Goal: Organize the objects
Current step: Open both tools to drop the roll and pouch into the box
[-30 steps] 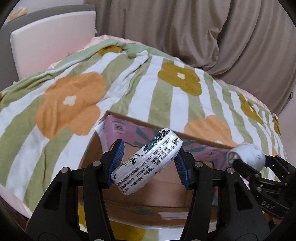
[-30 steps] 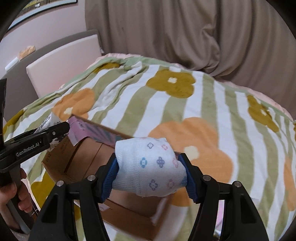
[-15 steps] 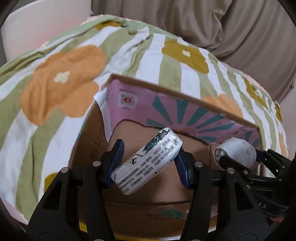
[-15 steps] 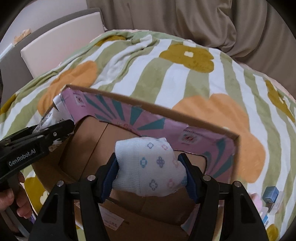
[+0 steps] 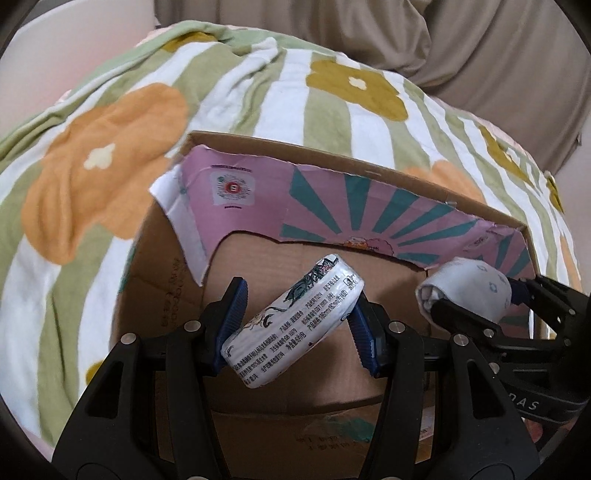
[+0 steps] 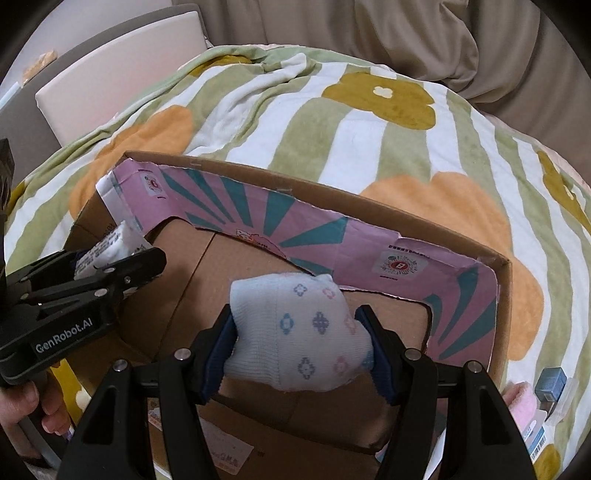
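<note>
A bed covered by a green-and-white striped blanket (image 5: 332,122) with orange and mustard flowers fills the scene, with beige curtains (image 6: 369,33) hung behind it. On the blanket an open cardboard box (image 6: 369,188) is set, its inner walls lined with torn pink and teal printed paper. Both grippers are held over the box opening. The left gripper (image 5: 297,325) is closed on a tissue pack (image 5: 291,325), which is clamped at its ends and tilted diagonally between the blue pads. The right gripper (image 6: 301,332) is closed on a rolled sock (image 6: 299,332), pale blue with small diamond motifs, squeezed at its middle. Both things are judged light and soft: the pack's plastic wrap is probably slippery and compressible, so an end-to-end hold may let it swivel, while the knit sock should be held securely but could unroll if taken by a loose edge. Only in the right wrist view are small items (image 6: 546,391) seen on the blanket beside the box's right side, among them what seems to be a small blue box, though the edge distortion leaves this uncertain. Only in the left wrist view is the printed text on the pack shown.
</note>
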A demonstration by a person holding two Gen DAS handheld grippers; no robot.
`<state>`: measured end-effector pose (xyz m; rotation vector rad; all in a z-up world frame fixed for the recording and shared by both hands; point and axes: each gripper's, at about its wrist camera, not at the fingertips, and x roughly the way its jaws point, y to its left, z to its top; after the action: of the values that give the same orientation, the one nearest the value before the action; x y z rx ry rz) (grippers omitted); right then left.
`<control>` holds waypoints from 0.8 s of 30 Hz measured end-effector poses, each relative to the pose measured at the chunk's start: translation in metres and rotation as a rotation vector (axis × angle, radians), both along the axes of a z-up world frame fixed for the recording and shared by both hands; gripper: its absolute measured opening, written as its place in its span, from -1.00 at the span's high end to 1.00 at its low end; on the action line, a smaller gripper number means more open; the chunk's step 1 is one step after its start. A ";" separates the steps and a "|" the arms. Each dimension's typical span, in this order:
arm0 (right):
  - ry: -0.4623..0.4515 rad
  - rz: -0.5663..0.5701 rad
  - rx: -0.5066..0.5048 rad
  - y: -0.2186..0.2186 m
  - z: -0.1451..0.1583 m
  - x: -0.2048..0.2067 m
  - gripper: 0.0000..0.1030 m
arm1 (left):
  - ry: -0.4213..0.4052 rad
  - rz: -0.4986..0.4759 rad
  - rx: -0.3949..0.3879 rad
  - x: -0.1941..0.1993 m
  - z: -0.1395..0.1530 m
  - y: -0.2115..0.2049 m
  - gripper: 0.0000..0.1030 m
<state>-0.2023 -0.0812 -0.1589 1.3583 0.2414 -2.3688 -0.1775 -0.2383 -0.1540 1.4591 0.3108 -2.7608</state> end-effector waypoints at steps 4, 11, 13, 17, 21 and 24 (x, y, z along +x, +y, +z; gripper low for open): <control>-0.044 0.003 0.006 -0.001 -0.003 -0.007 -0.31 | 0.001 -0.047 0.049 -0.003 0.001 -0.001 -0.46; -0.033 0.025 0.015 0.005 0.003 -0.006 -0.85 | 0.043 -0.098 0.087 -0.001 0.012 0.011 -1.00; -0.018 0.039 0.013 0.004 0.006 -0.003 -0.86 | 0.045 -0.093 0.081 -0.002 0.015 0.011 -1.00; 0.013 0.047 0.013 0.003 0.012 0.002 -0.86 | 0.054 -0.071 0.114 -0.001 0.020 0.002 -1.00; 0.008 0.052 -0.001 0.002 0.010 0.007 -0.86 | 0.063 -0.065 0.117 0.002 0.025 -0.001 -1.00; 0.017 0.055 -0.007 0.002 0.012 0.011 -0.86 | 0.068 -0.065 0.114 0.005 0.028 -0.002 -1.00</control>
<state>-0.1911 -0.0797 -0.1473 1.3120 0.2720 -2.3350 -0.1727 -0.2401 -0.1262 1.4251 0.4368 -2.8937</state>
